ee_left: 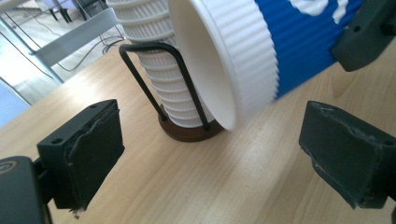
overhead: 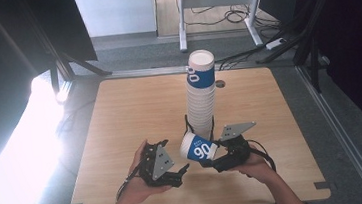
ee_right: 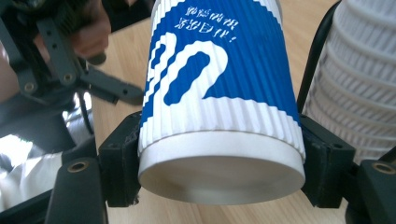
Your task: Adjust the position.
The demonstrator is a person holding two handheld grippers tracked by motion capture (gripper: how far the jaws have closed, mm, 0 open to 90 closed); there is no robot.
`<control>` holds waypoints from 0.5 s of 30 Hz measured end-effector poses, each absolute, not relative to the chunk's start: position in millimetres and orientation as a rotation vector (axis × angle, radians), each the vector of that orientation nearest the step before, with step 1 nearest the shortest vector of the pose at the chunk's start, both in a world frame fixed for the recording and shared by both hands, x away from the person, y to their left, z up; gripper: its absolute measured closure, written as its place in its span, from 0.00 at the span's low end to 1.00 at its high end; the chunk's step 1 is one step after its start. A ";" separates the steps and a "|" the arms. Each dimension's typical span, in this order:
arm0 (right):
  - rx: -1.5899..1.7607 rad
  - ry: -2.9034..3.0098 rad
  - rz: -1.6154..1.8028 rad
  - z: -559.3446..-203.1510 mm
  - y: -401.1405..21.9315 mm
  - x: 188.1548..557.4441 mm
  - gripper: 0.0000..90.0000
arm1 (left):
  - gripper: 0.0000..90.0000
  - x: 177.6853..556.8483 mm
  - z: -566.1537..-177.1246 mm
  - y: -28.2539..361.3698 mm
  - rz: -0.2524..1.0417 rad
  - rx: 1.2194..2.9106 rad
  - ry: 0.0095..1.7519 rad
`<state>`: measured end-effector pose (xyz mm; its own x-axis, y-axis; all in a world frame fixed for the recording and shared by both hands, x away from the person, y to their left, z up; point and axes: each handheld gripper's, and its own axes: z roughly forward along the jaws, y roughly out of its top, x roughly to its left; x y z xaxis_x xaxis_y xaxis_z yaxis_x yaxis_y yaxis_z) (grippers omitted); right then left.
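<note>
The right gripper (overhead: pixel 213 157) is clenched on a blue-and-white paper cup (overhead: pixel 199 148), its two black jaws pressing the ribbed wall just above the base; the cup lies tipped on its side above the table, mouth turned toward the left gripper (overhead: pixel 183 171). That left gripper stands released, jaws spread wide with nothing between them, just beside the cup's open rim without touching it. Directly behind the held cup rises a tall stack of cups (overhead: pixel 201 96), nested and upright, topped by another blue-banded one. The table (overhead: pixel 120 118) is pale wood with rounded corners and a small round hole (overhead: pixel 220 84) near its far edge. Beyond it lie grey floor, loose cables (overhead: pixel 241 15) and the white legs of a desk frame (overhead: pixel 217 0); strong glare washes in at the left. The left gripper view adds what the high view hides: the stack sits on a dark round base (ee_left: pixel 189 131), fenced by a black wire loop (ee_left: pixel 161 70), and the cup's white inside faces the camera. The right gripper view shows the cup's flat bottom (ee_right: pixel 219 179), its printed white lettering, and the person's left hand (ee_right: pixel 91 32) around the other gripper farther off.
</note>
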<state>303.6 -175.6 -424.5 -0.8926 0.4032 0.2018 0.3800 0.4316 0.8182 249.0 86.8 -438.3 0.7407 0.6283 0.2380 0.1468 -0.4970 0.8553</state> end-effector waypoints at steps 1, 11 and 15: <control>0.730 2.617 1.518 -425.8 -175.9 302.8 0.31 | 0.07 248.7 -438.3 87.8 0.654 2.020 0.602; 0.780 2.426 1.658 -440.8 -176.0 293.0 0.31 | 0.08 254.1 -443.6 92.6 0.432 1.915 0.745; 0.792 2.375 1.701 -447.5 -173.9 289.5 0.31 | 0.07 255.7 -447.8 92.9 0.341 1.873 0.787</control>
<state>289.5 -173.9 -447.5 -0.8570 0.4735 0.2031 0.3447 0.2340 0.9091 255.7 92.9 -447.8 0.7452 0.6566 -0.1164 0.3647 -0.2551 0.8955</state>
